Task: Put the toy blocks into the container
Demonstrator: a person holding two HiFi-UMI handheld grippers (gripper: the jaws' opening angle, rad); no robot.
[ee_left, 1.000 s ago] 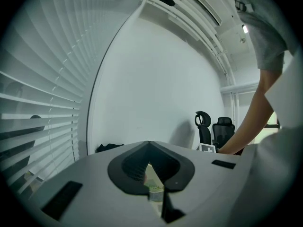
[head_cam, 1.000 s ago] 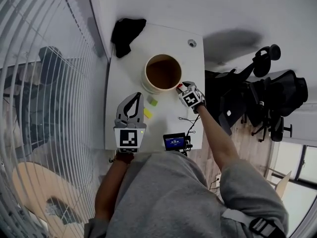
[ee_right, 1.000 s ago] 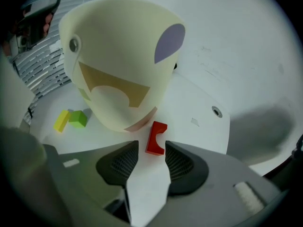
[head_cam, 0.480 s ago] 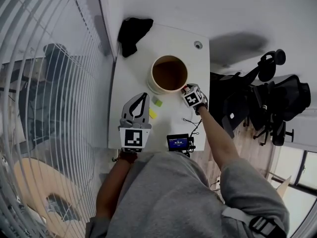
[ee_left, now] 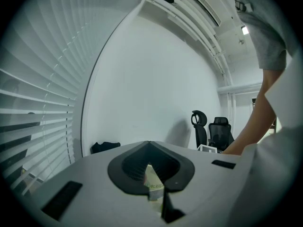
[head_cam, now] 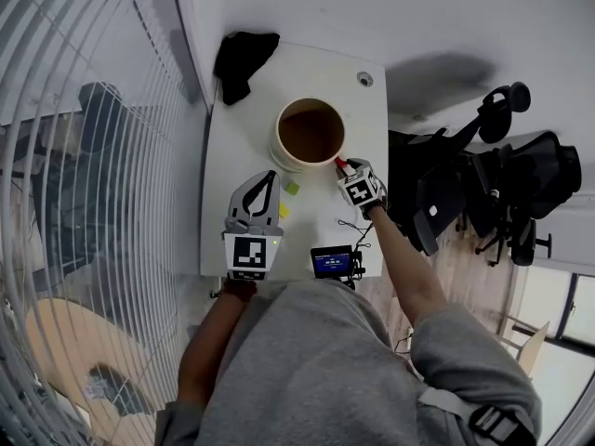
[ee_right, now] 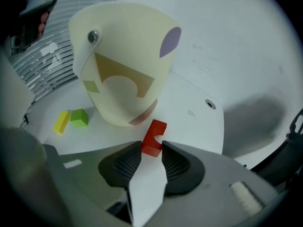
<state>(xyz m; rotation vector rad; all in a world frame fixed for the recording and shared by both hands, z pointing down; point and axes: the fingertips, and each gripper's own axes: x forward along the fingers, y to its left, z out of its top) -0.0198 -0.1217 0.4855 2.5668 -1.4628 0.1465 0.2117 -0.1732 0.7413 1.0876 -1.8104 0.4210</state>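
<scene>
Wearing grey short-sleeved T-shirt (head_cam: 316, 360). Both left gripper (head_cam: 266, 182) and right gripper (head_cam: 342, 165): grey bodies, black ribbed pads (ee_right: 180, 167), black-and-white marker cube (head_cam: 252, 254) behind jaws.

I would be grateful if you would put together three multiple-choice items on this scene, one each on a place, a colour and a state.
1. Where is the red block?
A. inside the container
B. on the table beside the container's base
C. held high in the air

2. What colours are the two blocks that lie side by side on the table, away from the red one?
A. yellow and green
B. blue and white
C. black and purple

3. How do the jaws of the left gripper stand?
A. wide apart
B. shut together
C. clamped on the container's rim

Answers:
1 B: the right gripper view shows the red block resting on the white tabletop just outside the container's wall.
2 A: the yellow block and the green block touch each other there.
3 B: the left gripper view shows its pads meeting.
</scene>
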